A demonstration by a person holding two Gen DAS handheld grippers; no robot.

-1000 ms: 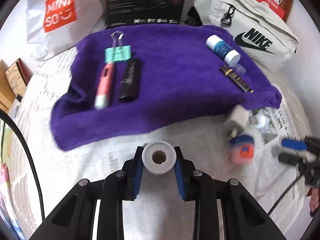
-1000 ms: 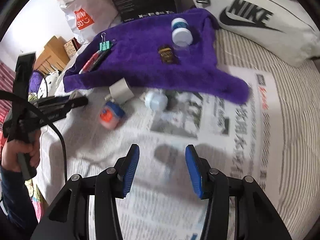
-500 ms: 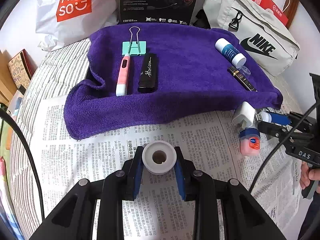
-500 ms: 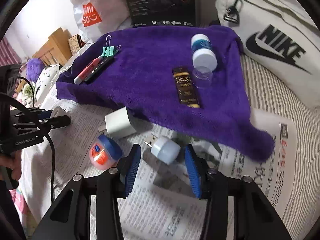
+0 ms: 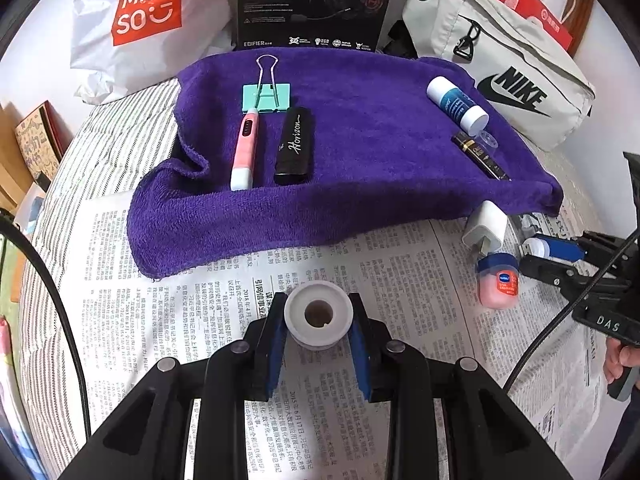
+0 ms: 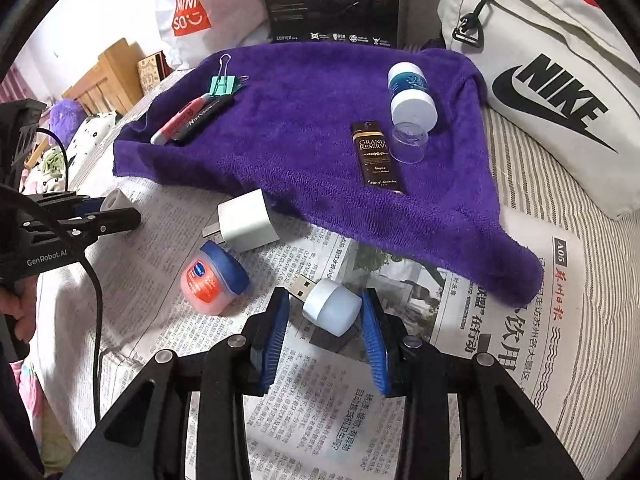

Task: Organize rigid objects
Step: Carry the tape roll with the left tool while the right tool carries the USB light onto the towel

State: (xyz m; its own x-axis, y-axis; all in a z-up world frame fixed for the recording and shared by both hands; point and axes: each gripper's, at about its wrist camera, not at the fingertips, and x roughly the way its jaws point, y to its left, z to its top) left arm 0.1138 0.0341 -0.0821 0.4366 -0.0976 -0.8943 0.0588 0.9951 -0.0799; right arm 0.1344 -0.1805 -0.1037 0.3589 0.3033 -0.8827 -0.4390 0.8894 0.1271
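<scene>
While the white USB night light (image 6: pixel 331 306) lies on the newspaper (image 6: pixel 460 340) just short of the purple towel (image 6: pixel 304 128), the right gripper (image 6: pixel 325 322) has come forward in the last second and now brackets it, jaws spread and not yet pinching. Beside it, the left gripper (image 5: pixel 318 330) stays clamped on a white ring-shaped spool (image 5: pixel 319 313). Closing looks next.

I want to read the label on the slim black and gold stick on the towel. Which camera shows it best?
The right wrist view: the black and gold stick lies face up there, "GRAND RESERVE" legible. In the left wrist view the stick is a thin sliver seen at an angle, print unreadable.
</scene>
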